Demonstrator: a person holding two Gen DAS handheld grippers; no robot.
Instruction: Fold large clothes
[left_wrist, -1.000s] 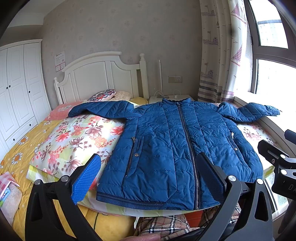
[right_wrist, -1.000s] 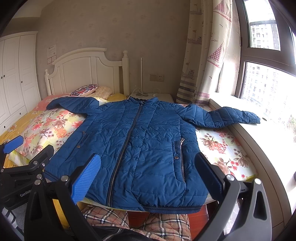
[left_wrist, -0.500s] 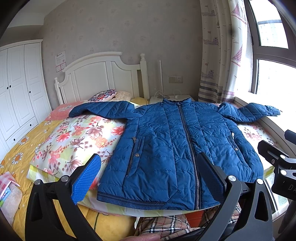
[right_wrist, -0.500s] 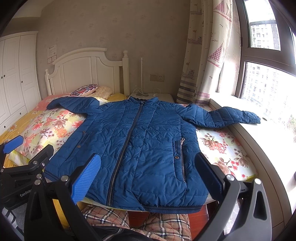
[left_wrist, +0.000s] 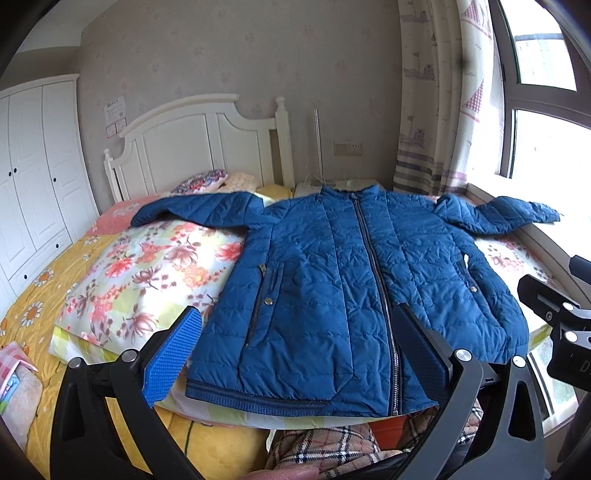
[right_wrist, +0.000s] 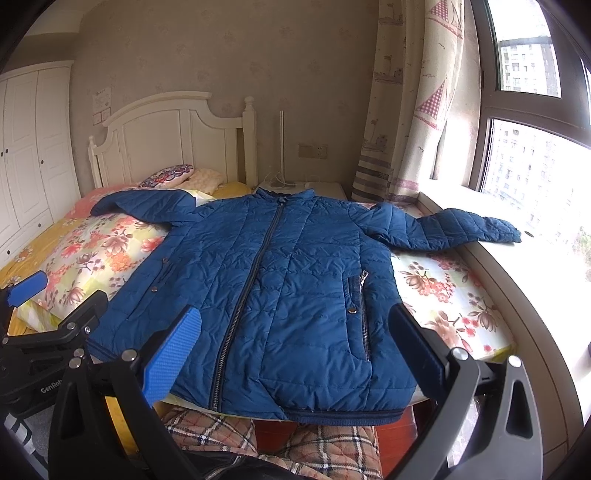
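Blue quilted jacket (left_wrist: 343, 295) flat, zipped, sleeves spread

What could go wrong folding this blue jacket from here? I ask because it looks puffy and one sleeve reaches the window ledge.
1. The sleeve on the windowsill may drag or snag when pulled in.
2. The quilted jacket may spring back open.
3. Its hem overhangs the floral quilt, so it could slide off. Both grippers, left and right, are open and hold nothing.
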